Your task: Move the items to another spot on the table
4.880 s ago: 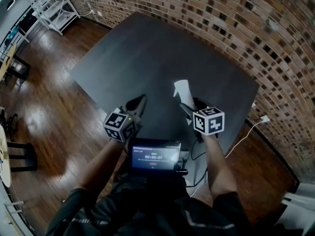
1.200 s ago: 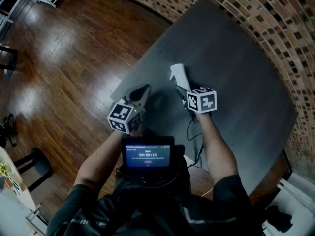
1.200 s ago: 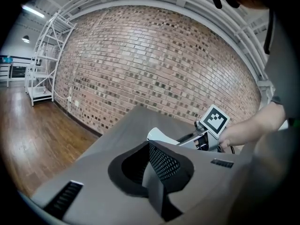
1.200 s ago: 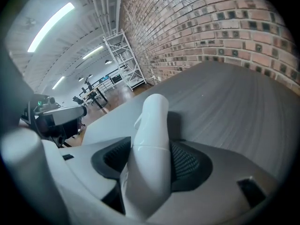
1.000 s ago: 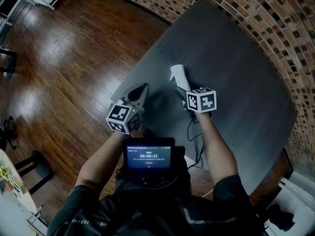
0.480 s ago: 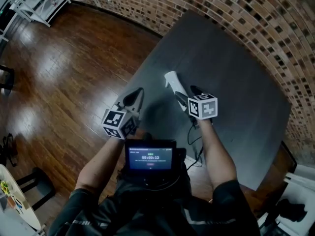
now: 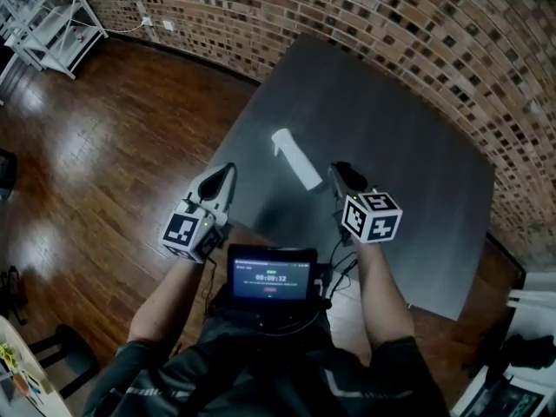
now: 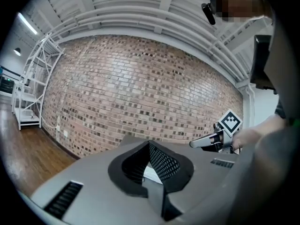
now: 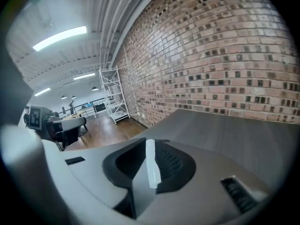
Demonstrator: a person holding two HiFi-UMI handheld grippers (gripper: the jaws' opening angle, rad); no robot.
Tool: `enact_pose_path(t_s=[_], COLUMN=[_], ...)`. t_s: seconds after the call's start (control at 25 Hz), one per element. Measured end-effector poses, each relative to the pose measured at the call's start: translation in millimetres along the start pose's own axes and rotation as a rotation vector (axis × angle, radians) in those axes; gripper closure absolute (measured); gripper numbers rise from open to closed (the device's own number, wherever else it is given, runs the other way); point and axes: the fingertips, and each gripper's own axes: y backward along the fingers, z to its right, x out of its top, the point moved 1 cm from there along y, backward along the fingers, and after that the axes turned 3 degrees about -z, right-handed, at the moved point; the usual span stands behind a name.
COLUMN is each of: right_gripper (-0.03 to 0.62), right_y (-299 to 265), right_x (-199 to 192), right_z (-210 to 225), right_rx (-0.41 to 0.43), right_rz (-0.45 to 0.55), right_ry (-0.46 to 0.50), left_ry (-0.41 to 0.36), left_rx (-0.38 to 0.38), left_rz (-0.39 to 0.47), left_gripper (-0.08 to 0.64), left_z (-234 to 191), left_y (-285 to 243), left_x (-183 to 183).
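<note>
I see 1 white bottle point(image 7: 295, 159) lying on its side on the dark counter point(image 7: 408, 146), between my 2 grippers and touching neither. My right gripper point(image 7: 339, 172) has just been closing its jaws to a narrow slit, with nothing between them. My left gripper point(image 7: 226, 172) has its jaws pressed together, empty.

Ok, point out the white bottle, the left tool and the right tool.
white bottle point(image 7: 297, 162), head view, middle of its body.
left tool point(image 7: 227, 173), head view, at its fingertips.
right tool point(image 7: 339, 172), head view, at its fingertips.
</note>
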Motion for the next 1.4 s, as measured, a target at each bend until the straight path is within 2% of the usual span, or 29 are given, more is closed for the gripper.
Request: enact_pose_path(t_s=[0.12, 0.16, 0.36, 0.6, 0.92, 1.12, 1.24, 1.4], right_gripper=[0.535, 0.586, 0.588, 0.589, 0.589, 0.591, 0.591, 0.591], right_y=[39, 53, 122, 212, 280, 290, 288, 289], right_x=[7, 9, 10, -3, -26, -33, -35, -36], right_z=[0, -1, -14, -35, -59, -75, -80, -90], right_rx=[-0.008, -0.01, 0.027, 0.067, 0.12, 0.113, 0.1, 0.085], right_rz=[0.07, 0.096, 0.191, 0.276, 0.31, 0.323, 0.326, 0.322], right_ry=[-0.001, -0.002, 0.009, 0.085, 0.113, 0.109, 0.089, 0.096], left_ry=[-0.024, -0.033, -0.054, -0.098, -0.128, -0.113, -0.098, -0.11], left_rx=[-0.01, -0.012, -0.007, -0.032, -0.036, -0.023, -0.027, -0.032], left_rz=[0.048, 0.057, 0.081, 0.118, 0.142, 0.148, 0.121, 0.164], left_gripper=[0.566, 0.566, 0.566, 0.566, 0.566, 0.566, 0.566, 0.566], left_z=[17, 23, 67, 149, 218, 215, 208, 205], left_y=[15, 20, 48, 92, 140, 167, 174, 183], left_x=[17, 21, 28, 41, 51, 52, 50, 63])
